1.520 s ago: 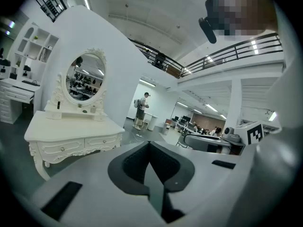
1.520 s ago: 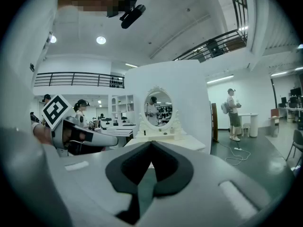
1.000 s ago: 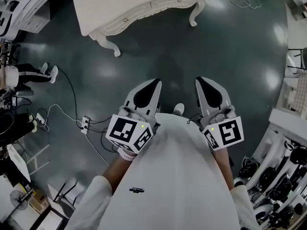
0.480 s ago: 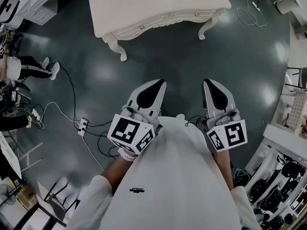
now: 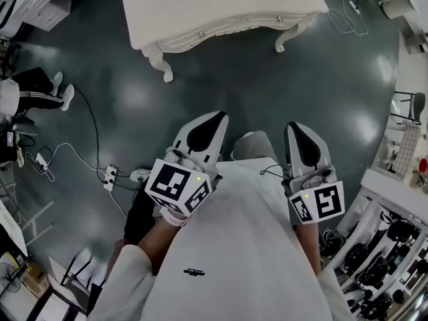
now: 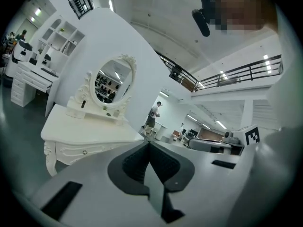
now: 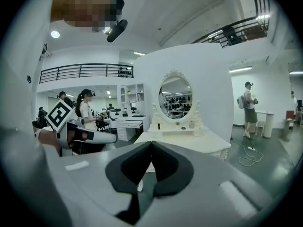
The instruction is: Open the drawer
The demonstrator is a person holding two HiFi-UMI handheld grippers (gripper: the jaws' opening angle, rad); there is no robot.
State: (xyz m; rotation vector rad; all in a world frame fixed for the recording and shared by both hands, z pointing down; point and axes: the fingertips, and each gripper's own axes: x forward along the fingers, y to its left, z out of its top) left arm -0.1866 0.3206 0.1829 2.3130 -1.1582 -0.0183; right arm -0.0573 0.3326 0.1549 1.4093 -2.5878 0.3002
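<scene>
Head view steeply down, gripper views forward, all sharing distant dressing table (image 5: 221, 5)

White dressing table (image 5: 221, 5), dark grey floor (image 5: 267, 92), black-and-white marker cube (image 5: 178, 187)

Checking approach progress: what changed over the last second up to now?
The person has stepped nearer the dressing table. It shows slightly larger and further right in the head view, and a leg now shows ahead. Nothing gripped or released. Left hand-held gripper and right hand-held gripper stay shut, empty, short of the drawer.
</scene>
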